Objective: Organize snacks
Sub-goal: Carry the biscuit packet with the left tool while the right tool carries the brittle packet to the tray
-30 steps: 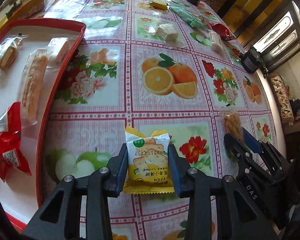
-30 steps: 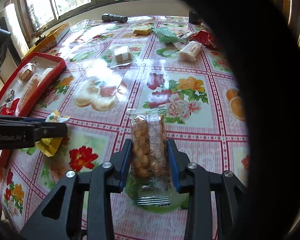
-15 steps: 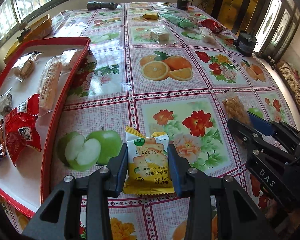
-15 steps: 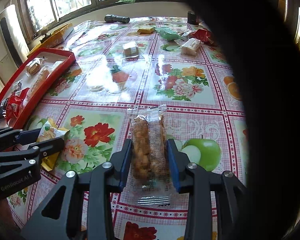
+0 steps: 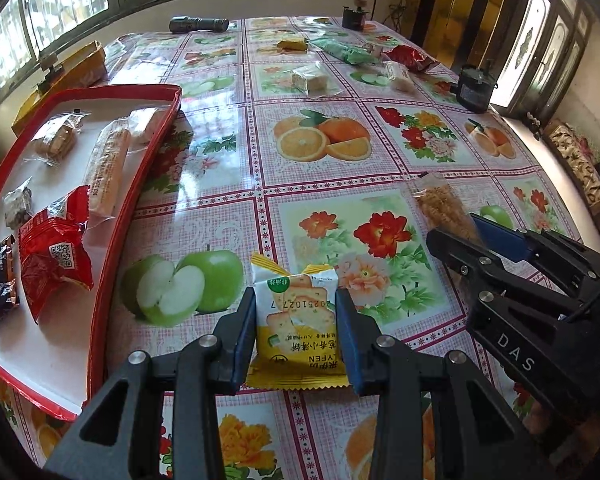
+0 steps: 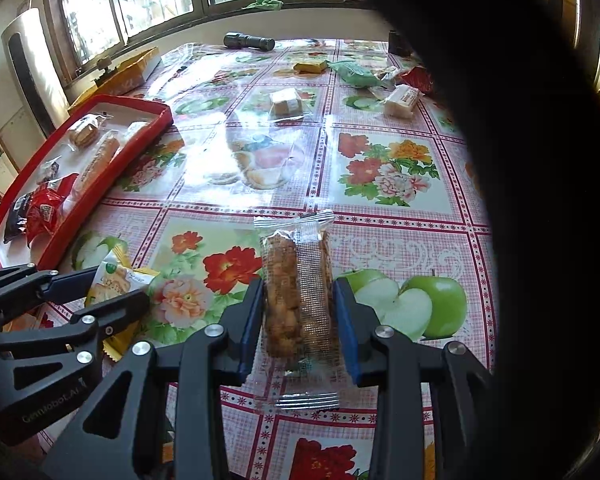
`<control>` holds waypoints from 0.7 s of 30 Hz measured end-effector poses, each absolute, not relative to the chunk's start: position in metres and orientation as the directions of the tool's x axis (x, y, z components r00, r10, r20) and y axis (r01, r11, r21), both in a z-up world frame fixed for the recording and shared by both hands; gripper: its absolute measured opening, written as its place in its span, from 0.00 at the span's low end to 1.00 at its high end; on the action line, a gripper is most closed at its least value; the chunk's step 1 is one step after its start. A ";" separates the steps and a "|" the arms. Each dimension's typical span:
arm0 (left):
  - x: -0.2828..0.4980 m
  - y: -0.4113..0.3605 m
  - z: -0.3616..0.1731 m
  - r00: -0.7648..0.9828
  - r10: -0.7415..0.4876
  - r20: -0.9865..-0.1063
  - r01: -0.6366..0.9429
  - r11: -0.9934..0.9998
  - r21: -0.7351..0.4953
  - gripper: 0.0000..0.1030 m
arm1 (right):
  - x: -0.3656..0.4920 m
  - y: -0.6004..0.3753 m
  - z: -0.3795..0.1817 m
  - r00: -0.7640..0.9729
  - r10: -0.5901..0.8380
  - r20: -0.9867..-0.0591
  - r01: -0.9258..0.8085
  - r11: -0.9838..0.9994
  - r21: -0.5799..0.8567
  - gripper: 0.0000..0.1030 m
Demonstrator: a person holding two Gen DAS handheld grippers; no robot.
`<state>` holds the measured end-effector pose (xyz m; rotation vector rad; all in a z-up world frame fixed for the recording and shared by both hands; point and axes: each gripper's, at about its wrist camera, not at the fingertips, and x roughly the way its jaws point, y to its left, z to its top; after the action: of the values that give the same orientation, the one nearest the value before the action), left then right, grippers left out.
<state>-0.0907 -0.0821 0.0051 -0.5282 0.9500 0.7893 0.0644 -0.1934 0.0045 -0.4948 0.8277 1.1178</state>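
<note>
— Gripping anything, those left tongs [image 5: 296, 332]?
— Yes, clenched on a yellow cracker packet [image 5: 298, 320], its sides pressed by both blue pads. The right tongs [image 6: 298, 316] are clamped on a clear snack bar [image 6: 296, 304] the same way.
— What lies beyond them?
— The flowered worktop [image 5: 220, 220]. Left of the left tongs sits a red tray [image 5: 100, 288] with a red packet [image 5: 54, 248] and a long biscuit stick [image 5: 108, 168]. Far ahead lie a green packet [image 5: 344, 52] and a black torch [image 5: 198, 24].
</note>
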 end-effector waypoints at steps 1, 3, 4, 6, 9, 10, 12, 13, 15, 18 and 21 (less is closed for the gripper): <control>-0.091 -0.082 0.006 0.348 0.358 -0.866 -0.788 0.613 -0.063 0.36 | 0.063 -0.193 0.005 0.196 0.586 -0.787 -0.925 0.376 0.050 0.36; -0.094 -0.083 0.009 0.356 0.364 -0.861 -0.786 0.615 -0.066 0.36 | 0.060 -0.192 0.006 0.192 0.588 -0.786 -0.927 0.371 0.051 0.36; -0.095 -0.084 0.010 0.359 0.365 -0.859 -0.785 0.615 -0.067 0.36 | 0.059 -0.192 0.007 0.187 0.589 -0.786 -0.928 0.368 0.055 0.36; -0.096 -0.085 0.013 0.369 0.367 -0.854 -0.782 0.620 -0.071 0.36 | 0.057 -0.191 0.008 0.177 0.592 -0.786 -0.930 0.363 0.065 0.36; -0.099 -0.085 0.016 0.378 0.367 -0.850 -0.780 0.621 -0.079 0.36 | 0.052 -0.188 0.010 0.158 0.600 -0.784 -0.933 0.350 0.080 0.36; -0.100 -0.085 0.016 0.381 0.365 -0.849 -0.780 0.620 -0.083 0.36 | 0.050 -0.187 0.011 0.158 0.601 -0.783 -0.935 0.346 0.077 0.36; -0.102 -0.084 0.018 0.384 0.369 -0.846 -0.782 0.618 -0.085 0.36 | 0.046 -0.185 0.012 0.153 0.603 -0.783 -0.938 0.338 0.077 0.36; -0.103 -0.084 0.019 0.383 0.374 -0.845 -0.785 0.614 -0.084 0.36 | 0.044 -0.185 0.012 0.147 0.605 -0.782 -0.939 0.334 0.082 0.36; -0.106 -0.082 0.021 0.388 0.377 -0.841 -0.788 0.609 -0.090 0.36 | 0.042 -0.183 0.014 0.132 0.609 -0.782 -0.941 0.325 0.095 0.36; -0.112 -0.079 0.024 0.388 0.391 -0.835 -0.796 0.598 -0.090 0.36 | 0.037 -0.180 0.016 0.124 0.614 -0.779 -0.943 0.317 0.099 0.36; -0.119 -0.074 0.028 0.388 0.402 -0.829 -0.807 0.582 -0.096 0.36 | 0.035 -0.176 0.019 0.102 0.623 -0.776 -0.945 0.305 0.120 0.36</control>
<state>-0.1187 -0.0737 0.0284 -0.5434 0.8621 0.8187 0.0345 -0.1761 0.0194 -0.4674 0.8464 1.2210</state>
